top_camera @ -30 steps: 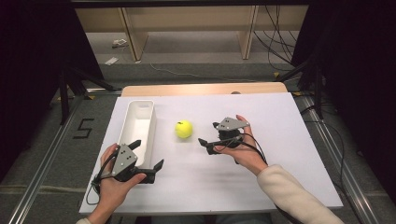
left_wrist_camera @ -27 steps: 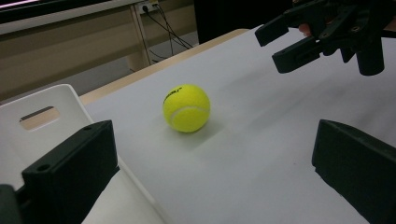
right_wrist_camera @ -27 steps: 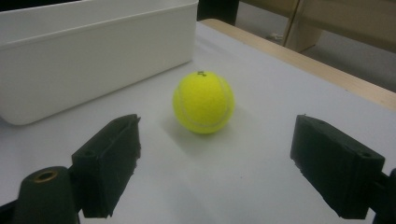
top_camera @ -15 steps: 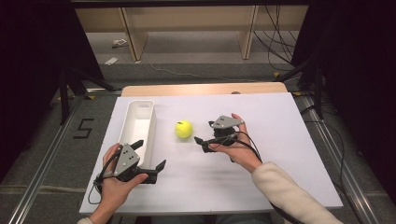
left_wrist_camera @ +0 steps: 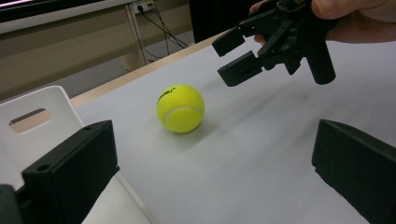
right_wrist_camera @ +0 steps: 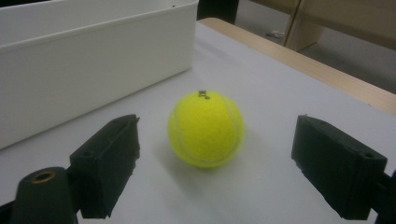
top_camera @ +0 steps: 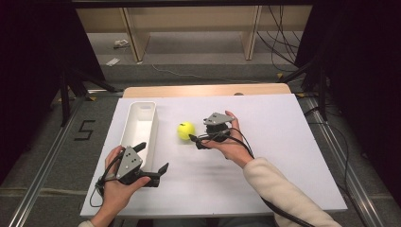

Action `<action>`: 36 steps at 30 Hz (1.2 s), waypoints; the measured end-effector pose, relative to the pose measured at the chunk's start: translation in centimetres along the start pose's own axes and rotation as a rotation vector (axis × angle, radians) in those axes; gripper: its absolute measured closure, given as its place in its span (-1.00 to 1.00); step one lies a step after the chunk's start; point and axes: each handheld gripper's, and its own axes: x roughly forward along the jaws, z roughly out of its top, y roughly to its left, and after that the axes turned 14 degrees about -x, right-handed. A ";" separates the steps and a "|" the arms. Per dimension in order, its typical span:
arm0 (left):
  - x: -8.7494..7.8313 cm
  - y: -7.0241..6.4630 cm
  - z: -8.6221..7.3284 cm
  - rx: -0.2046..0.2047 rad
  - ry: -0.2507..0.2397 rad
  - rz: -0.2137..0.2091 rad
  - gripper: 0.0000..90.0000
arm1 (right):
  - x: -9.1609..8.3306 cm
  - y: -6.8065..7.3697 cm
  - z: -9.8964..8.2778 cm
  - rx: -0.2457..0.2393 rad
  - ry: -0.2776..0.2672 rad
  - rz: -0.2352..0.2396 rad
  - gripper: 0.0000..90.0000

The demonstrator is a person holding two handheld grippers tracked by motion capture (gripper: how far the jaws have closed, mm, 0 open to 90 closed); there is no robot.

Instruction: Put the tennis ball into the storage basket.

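Just ahead of the right gripper (top_camera: 195,141) sits the tennis ball (top_camera: 186,130), resting on the white table (top_camera: 283,142). In the right gripper view the ball (right_wrist_camera: 206,129) lies in line with the gap between the two black jaws, a little beyond their tips, with bare table showing on either side of it. The jaws stand wide apart and have just been opening further; nothing is between the pads and nothing is held. From the high view, the gripper's tips point toward the ball and stop just short of it, near but not touching.

Beyond the ball from that gripper stands the white bin (top_camera: 140,124), its long side wall facing the jaws in the right gripper view (right_wrist_camera: 93,56). The ball is outside the bin, on the table beside it.

The left gripper (top_camera: 150,166) is held low at the near end of the bin, well apart from the ball. Its jaws are also spread wide with nothing between them. In the left gripper view the ball (left_wrist_camera: 180,108) lies ahead and between the jaw lines, farther off, and the right gripper (left_wrist_camera: 238,56) hangs above and past it.
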 end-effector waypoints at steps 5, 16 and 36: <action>0.0 0.0 0.0 -0.003 0.003 0.002 -1.00 | 1.3 0.2 0.1 0.000 0.016 0.004 -0.65; -0.1 0.1 0.0 -0.005 0.001 0.004 -1.00 | 3.9 0.8 0.5 -0.008 0.050 0.007 -0.67; -0.1 0.2 0.0 -0.011 -0.002 0.007 -1.00 | 7.4 0.9 0.4 -0.019 0.120 0.002 -0.72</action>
